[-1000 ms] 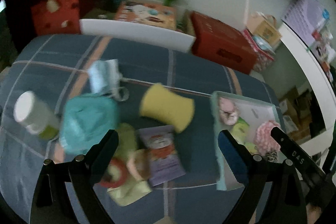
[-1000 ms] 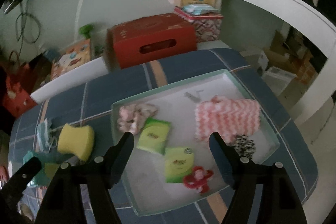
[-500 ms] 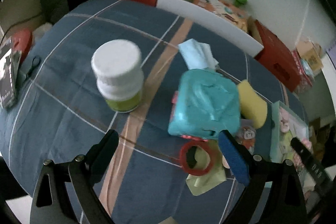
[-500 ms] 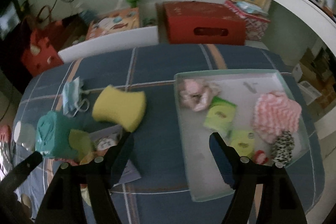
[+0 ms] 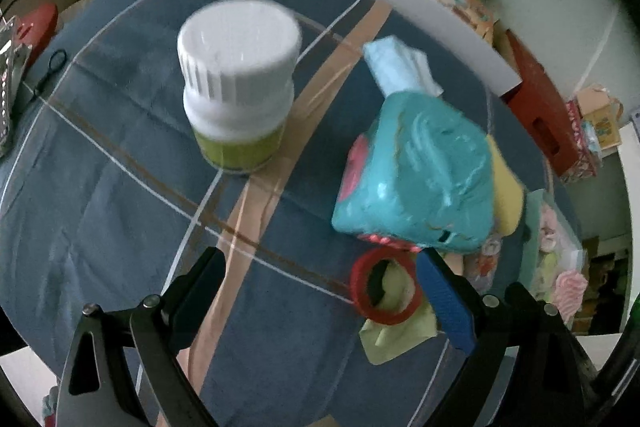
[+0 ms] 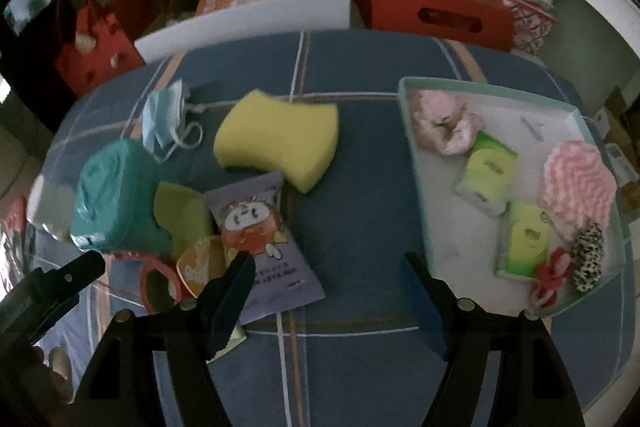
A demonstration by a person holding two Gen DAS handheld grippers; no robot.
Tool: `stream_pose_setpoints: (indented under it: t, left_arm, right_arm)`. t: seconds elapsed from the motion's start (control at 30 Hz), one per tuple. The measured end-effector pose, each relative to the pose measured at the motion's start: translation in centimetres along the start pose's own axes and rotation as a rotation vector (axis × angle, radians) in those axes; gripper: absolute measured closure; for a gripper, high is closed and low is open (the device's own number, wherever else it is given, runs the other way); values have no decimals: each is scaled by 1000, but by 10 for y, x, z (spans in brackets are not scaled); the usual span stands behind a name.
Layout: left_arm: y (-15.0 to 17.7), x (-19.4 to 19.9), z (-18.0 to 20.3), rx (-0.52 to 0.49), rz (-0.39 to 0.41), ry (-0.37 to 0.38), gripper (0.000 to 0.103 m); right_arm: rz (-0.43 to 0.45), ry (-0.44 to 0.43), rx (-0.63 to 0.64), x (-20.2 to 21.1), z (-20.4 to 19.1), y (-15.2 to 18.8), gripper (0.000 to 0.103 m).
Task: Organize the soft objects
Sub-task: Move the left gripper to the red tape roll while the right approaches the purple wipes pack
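Left tool swung nearer bottle — plaid cloth, cluttered room.

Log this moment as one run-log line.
left gripper: open, empty | right gripper: open, empty | yellow sponge: on cloth | tray: partly filled

teal pack: glossy plastic | sponge: matt foam | tablecloth: woven cloth
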State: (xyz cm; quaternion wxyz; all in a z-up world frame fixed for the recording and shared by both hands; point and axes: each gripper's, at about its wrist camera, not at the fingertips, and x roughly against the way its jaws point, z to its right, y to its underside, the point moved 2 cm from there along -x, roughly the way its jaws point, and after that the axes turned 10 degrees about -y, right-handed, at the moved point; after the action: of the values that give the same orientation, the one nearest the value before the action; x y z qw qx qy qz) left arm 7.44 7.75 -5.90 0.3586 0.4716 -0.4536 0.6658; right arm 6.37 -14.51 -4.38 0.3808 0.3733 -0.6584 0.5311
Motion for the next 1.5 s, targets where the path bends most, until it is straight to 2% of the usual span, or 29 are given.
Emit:
stream_pose_setpoints:
  t: [0.47, 1.0, 1.33, 1.4, 1.5]
  left_arm:
    - [4, -16, 1, 10, -60, -2, 7]
    - [14, -33, 4, 12, -98, -3, 7]
    - [14, -35, 3, 12, -105, -1, 7]
    - [13, -35, 2, 10, -106, 0, 7]
    - [14, -35, 2, 10, -105, -2, 7]
  right_arm:
    - [-63, -38, 54, -34, -7, 3, 25]
    - [-33, -70, 99, -42, -13, -10, 25]
    - [-36, -85, 70, -47, -8, -12, 26]
    - [-36, -90, 72, -47, -8, -11, 28]
    - [-43, -102, 72, -45, -8, -10, 39]
